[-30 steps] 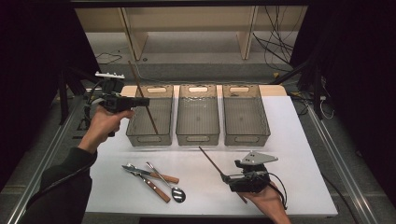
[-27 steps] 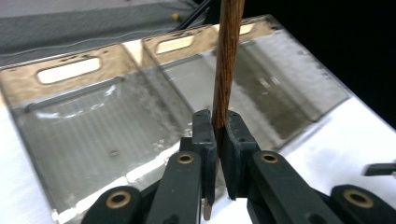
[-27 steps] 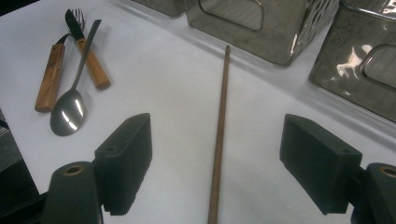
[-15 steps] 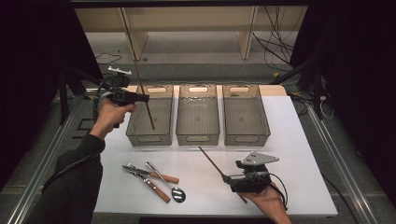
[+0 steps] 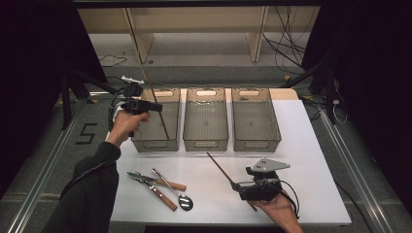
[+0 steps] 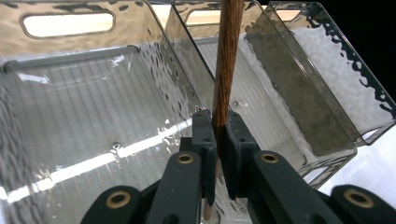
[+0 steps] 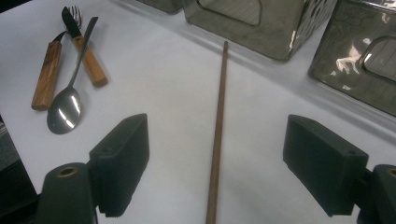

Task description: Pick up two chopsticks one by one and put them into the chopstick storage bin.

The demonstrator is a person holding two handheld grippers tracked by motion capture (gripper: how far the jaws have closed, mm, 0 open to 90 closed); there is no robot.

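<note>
The white bench carried three clear ribbed plastic bins; the left arm stretched forward, its hand holding the left gripper level over the leftmost bin, jaws clamped on a thin brown wooden stick slanting into it. The right hand rested low at the near edge, the right gripper spread wide around a second brown stick lying flat, untouched.

Lab: railed test table, cables
</note>
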